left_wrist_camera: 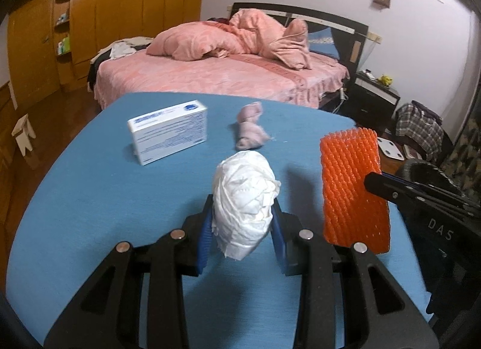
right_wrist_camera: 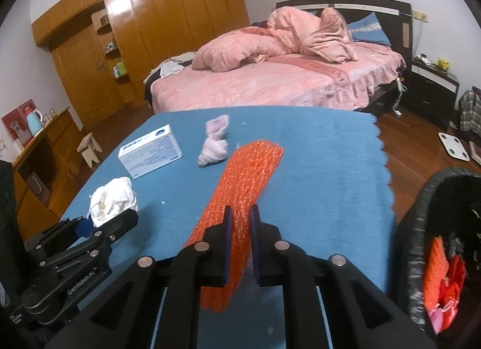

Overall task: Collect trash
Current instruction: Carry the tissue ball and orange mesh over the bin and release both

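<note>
From the left wrist, a blue cloth (left_wrist_camera: 90, 198) is covering the table, and behind it a bed (left_wrist_camera: 210, 78) with pink bedding is standing against a pale wall, with a wooden wardrobe (left_wrist_camera: 120, 3) filling the left side of the room. A white box (left_wrist_camera: 170, 131) is lying on the cloth at the left, and a pink crumpled tissue (left_wrist_camera: 251, 126) is lying near it toward the middle. The left gripper (left_wrist_camera: 242, 229) is pinching a white crumpled paper wad (left_wrist_camera: 245, 195) between its blue pads, holding it up off the cloth. To the right, an orange foam net (left_wrist_camera: 351, 189) is hanging upright in the tip of the right gripper (left_wrist_camera: 372, 182), which is reaching in from the right edge.

From the right wrist, the same blue cloth (right_wrist_camera: 315, 168) is ending in a zigzag edge on the right, with wooden floor beyond it. The right gripper (right_wrist_camera: 240, 229) is pressing its pads together on the orange foam net (right_wrist_camera: 246, 180), which is stretching away from the camera. The left gripper (right_wrist_camera: 111, 223) is showing at the lower left with the white paper wad (right_wrist_camera: 112, 198) in its tip. The white box (right_wrist_camera: 150, 150) and pink tissue (right_wrist_camera: 215, 144) are lying on the cloth farther back. At the right edge a black bin (right_wrist_camera: 421, 213) is standing just beside the table, holding orange and red scraps (right_wrist_camera: 445, 277) and something pink at the bottom
</note>
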A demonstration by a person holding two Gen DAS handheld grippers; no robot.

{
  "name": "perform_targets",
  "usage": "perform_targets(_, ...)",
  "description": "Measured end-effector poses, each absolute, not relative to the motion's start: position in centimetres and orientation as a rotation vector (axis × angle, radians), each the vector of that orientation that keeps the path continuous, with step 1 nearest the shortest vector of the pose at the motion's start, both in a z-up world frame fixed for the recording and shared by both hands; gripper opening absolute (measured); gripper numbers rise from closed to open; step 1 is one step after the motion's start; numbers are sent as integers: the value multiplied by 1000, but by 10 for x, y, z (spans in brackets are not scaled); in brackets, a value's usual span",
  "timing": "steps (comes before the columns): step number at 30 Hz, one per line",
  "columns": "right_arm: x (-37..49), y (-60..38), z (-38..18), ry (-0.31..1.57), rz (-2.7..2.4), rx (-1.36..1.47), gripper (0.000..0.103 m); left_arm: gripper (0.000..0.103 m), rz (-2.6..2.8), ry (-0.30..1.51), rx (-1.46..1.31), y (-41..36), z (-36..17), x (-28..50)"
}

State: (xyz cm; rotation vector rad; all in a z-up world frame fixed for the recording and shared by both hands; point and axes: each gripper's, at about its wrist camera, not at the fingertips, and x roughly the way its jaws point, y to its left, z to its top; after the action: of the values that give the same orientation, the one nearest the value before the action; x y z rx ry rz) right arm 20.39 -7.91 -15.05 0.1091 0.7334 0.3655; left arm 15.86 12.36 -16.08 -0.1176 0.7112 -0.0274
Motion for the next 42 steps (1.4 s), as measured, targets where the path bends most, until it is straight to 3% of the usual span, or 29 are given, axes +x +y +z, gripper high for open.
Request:
perform_targets(24, 153, -211, -107, 606, 198, 151, 11, 33, -263, 590, -24, -11, -104, 135)
perform_targets(42, 136, -305, -114, 598, 34, 181, 11, 33, -428, 576, 40, -103, -102, 138)
